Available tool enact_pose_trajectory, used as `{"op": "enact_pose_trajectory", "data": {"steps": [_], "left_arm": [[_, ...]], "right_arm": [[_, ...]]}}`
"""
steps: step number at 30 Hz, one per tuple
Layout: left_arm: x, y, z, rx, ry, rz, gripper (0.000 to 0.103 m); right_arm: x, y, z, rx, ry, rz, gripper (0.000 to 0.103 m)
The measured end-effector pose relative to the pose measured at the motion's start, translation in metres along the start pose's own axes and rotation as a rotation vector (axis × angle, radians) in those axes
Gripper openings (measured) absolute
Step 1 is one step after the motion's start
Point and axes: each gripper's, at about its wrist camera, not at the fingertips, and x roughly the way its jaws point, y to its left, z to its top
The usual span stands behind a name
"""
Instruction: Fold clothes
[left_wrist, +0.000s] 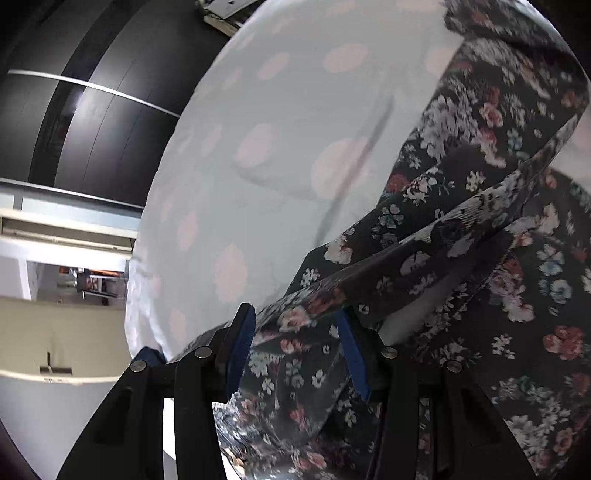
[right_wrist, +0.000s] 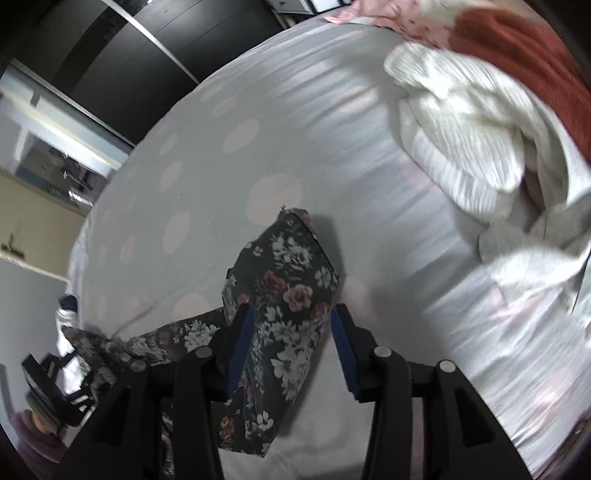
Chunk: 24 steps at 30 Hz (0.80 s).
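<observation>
A dark floral garment hangs and drapes over the bed, filling the right of the left wrist view. My left gripper has its blue pads either side of a bunched fold of it; the jaws stand apart with cloth between them. In the right wrist view my right gripper has a corner of the same floral garment between its blue pads, with a gap on the right side. The other gripper shows at the lower left there, holding the garment's far end.
The bed has a pale grey sheet with pink dots. A pile of white knit, grey and rust-red clothes lies at the right. A dark wardrobe stands beyond the bed's left edge.
</observation>
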Motion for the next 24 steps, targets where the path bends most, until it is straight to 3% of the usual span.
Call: {"op": "enact_pose_trajectory", "data": {"steps": [3, 4, 8, 14, 15, 16, 18, 20, 24], "left_arm": [[0.01, -0.001, 0.008, -0.002, 0.007, 0.007, 0.045], [0.012, -0.001, 0.01, -0.004, 0.008, 0.007, 0.036], [0.02, -0.004, 0.013, -0.027, 0.016, -0.016, 0.018], [0.031, -0.012, 0.012, -0.064, 0.051, -0.026, 0.01], [0.032, -0.013, 0.013, -0.071, 0.053, -0.017, 0.009], [0.032, -0.015, 0.013, -0.082, 0.055, -0.009, 0.008], [0.034, -0.015, 0.014, -0.11, 0.066, 0.006, 0.006], [0.035, -0.013, 0.016, -0.141, 0.078, 0.024, 0.006], [0.023, -0.005, 0.018, -0.218, 0.094, 0.076, 0.004]], "right_arm": [[0.018, 0.032, -0.003, -0.101, 0.041, -0.011, 0.042], [0.026, 0.042, -0.006, -0.132, 0.057, -0.012, 0.042], [0.056, 0.083, -0.015, -0.252, 0.119, -0.016, 0.042], [0.106, 0.075, -0.032, -0.267, 0.184, -0.141, 0.04], [0.104, 0.072, -0.034, -0.25, 0.168, -0.141, 0.033], [0.102, 0.068, -0.035, -0.234, 0.152, -0.142, 0.019], [0.098, 0.061, -0.039, -0.199, 0.12, -0.141, 0.01], [0.089, 0.052, -0.044, -0.119, 0.097, -0.124, 0.007], [0.053, 0.036, -0.052, -0.023, -0.03, -0.097, 0.005]]}}
